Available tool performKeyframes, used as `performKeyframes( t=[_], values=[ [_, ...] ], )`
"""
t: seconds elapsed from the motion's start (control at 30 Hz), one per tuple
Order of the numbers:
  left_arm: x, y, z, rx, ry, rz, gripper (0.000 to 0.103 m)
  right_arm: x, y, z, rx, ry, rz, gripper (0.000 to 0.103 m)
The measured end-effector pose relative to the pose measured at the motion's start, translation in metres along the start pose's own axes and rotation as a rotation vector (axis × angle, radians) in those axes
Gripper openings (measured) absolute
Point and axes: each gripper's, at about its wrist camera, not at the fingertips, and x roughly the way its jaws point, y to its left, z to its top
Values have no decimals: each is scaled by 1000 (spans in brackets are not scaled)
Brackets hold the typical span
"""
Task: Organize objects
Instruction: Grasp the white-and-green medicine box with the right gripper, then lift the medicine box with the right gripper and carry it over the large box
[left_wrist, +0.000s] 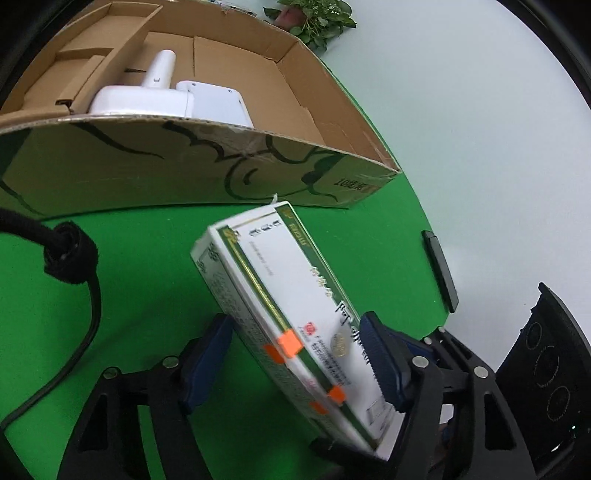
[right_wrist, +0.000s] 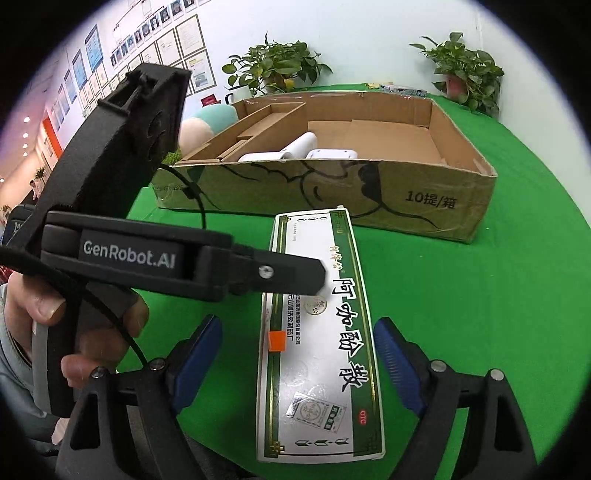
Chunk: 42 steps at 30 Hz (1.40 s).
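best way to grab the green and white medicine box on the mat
Take the medicine box across its narrow width, pads on the two long side edges near mid-length, coming down from above. It lies flat on the green mat, long and thin, so its length is too great to span. The right hand-held gripper already straddles it, open.
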Motion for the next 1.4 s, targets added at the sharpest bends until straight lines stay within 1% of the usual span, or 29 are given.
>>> performKeyframes(
  t=[0.03, 0.1, 0.13, 0.17, 0.2, 0.27, 0.3, 0.33, 0.37, 0.4, 0.5, 0.57, 0.67, 0.9, 1.07, 1.2, 1.23, 1.3, 1.4],
  values=[
    [0, 0, 0, 4, 2, 2, 67, 0, 2, 0, -1, 2, 8, 84],
    [1, 3, 0, 2, 4, -4, 59, 1, 6, 0, -8, 8, -3, 84],
    [1, 6, -1, -7, 8, -16, 56, 2, 6, 0, -7, 11, -11, 84],
    [2, 8, -2, -16, 13, -30, 51, 2, 6, 0, -2, 14, -19, 84],
    [3, 11, -3, -25, 21, -49, 48, 3, 5, 0, 5, 18, -32, 84],
    [5, 11, -8, -33, 24, -73, 46, 4, 3, 1, 15, 21, -66, 84],
    [6, 12, -8, -32, 23, -76, 46, 5, 2, 1, 17, 22, -79, 81],
    [6, 12, -7, -32, 22, -77, 46, 5, 2, 1, 15, 23, -101, 75],
    [6, 14, -7, -33, 22, -78, 44, 5, 3, 0, 6, 23, -133, 71],
    [6, 15, -6, -34, 23, -84, 44, 5, 2, 0, 4, 22, -153, 62],
    [7, 17, -4, -33, 23, -83, 44, 5, -2, 0, 30, 18, -156, 62],
    [5, 20, -1, -35, 19, -86, 44, 4, -6, 0, 58, 12, -145, 61],
    [4, 21, 0, -45, 13, -102, 44, 3, -19, 3, 144, 4, -81, 61],
    [-2, 26, 3, -57, 6, -112, 44, 1, -29, 3, 235, -5, -1, 61],
    [-6, 33, 7, -59, 5, -124, 44, 1, -32, 2, 267, -11, 26, 61],
    [2, 33, 8, -72, 7, -140, 44, 0, -35, 1, 292, -14, 49, 61],
    [2, 34, 9, -77, 10, -144, 45, 0, -36, 1, 302, -13, 57, 61],
    [3, 39, 10, -92, 14, -145, 51, 0, -38, 0, 317, -11, 70, 61],
    [1, 44, 11, -106, 9, -153, 51, 0, -41, -1, 341, -10, 92, 61]
  ],
)
